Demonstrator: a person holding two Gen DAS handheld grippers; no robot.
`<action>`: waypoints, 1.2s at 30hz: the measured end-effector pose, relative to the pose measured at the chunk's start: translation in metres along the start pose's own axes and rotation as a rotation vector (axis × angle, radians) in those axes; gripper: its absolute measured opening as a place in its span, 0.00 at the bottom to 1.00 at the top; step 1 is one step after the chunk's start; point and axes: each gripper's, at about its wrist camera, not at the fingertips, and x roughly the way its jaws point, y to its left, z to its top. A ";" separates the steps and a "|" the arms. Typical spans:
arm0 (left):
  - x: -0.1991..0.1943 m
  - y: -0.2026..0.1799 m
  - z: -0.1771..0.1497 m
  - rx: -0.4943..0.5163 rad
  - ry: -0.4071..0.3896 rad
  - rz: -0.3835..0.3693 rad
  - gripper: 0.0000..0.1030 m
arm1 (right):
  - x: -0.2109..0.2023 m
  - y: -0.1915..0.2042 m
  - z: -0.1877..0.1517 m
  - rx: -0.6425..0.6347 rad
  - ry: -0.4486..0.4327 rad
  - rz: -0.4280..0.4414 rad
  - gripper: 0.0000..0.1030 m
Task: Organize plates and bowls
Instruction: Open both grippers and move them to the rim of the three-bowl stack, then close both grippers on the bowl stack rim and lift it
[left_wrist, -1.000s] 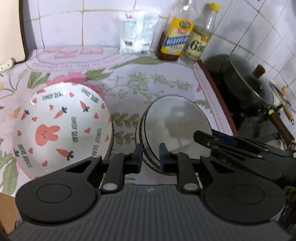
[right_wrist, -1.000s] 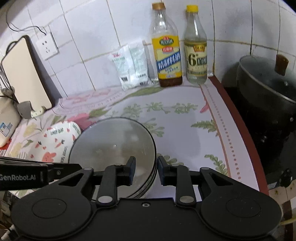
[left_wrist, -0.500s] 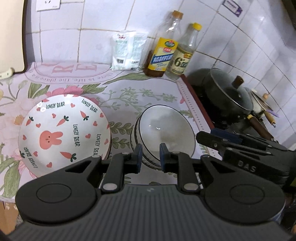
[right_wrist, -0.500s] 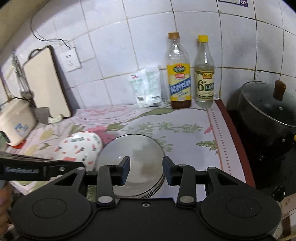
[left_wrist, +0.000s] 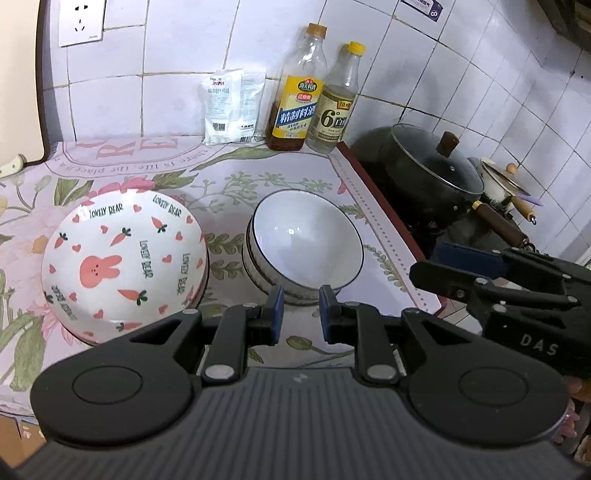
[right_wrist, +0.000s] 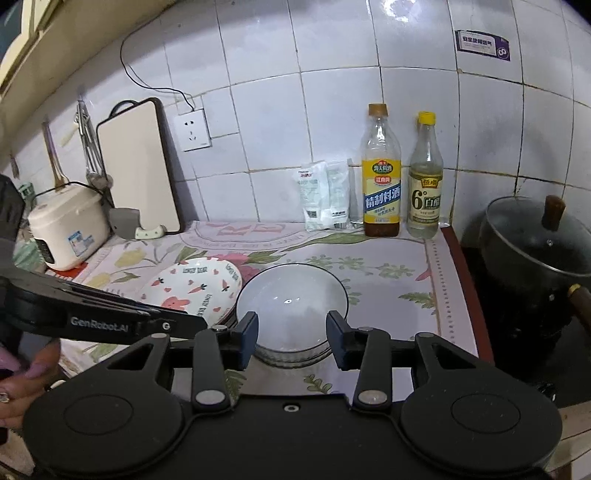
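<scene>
Left gripper (left_wrist: 297, 314) opening, empty; right gripper (right_wrist: 291, 341) parted, empty, plain bowl stack (right_wrist: 291, 302) at twelve o'clock.

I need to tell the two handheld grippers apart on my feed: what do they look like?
Both are matt black with two round discs at the base, silver pivot pins and blue pads on the fingertips. The left gripper has a ribbed grey body and GenRobot.AI in white on its side; the right gripper has a smooth black body and DAS lettering.
</scene>
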 end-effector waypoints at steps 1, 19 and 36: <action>0.001 0.000 -0.003 -0.005 -0.002 0.001 0.22 | -0.002 0.001 -0.003 -0.011 -0.009 -0.001 0.45; 0.029 0.011 -0.037 -0.007 -0.037 0.068 0.39 | 0.017 0.014 -0.052 -0.103 -0.004 0.036 0.67; 0.049 0.024 -0.021 -0.075 -0.046 0.047 0.53 | 0.107 -0.018 -0.094 -0.115 -0.021 -0.030 0.85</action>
